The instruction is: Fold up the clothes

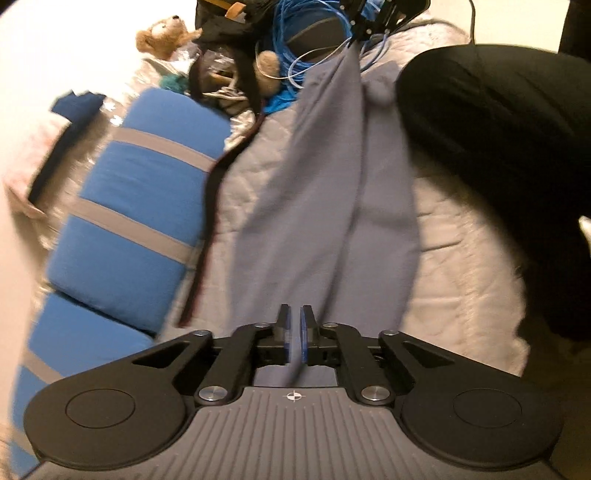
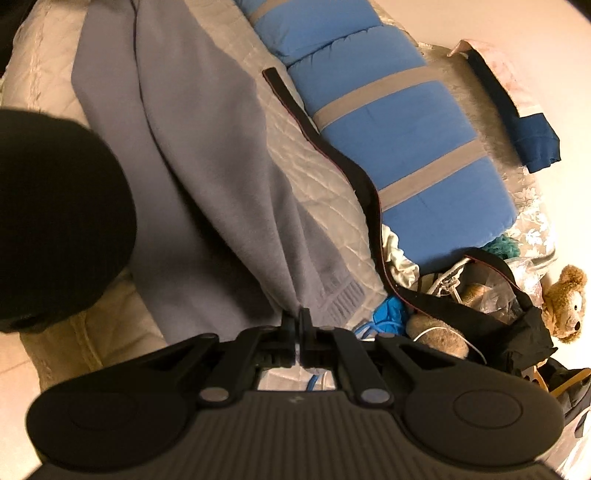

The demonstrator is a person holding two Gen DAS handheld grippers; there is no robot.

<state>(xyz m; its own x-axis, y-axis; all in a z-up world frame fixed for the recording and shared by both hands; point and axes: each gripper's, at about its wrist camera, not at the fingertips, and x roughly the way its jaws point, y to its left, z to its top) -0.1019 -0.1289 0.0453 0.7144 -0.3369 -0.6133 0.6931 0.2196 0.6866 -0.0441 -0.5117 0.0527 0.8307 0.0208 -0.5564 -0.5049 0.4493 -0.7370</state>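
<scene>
Both grippers, left [image 1: 294,325] and right [image 2: 295,325], pinch the grey garment [image 1: 325,192] stretched above the bed [image 1: 461,266]; no finished fold shows.

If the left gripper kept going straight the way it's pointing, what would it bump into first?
Most likely the grey garment itself: the left gripper is shut on one end, and the cloth stretches straight ahead to the right gripper. Depth is hard to judge.
</scene>
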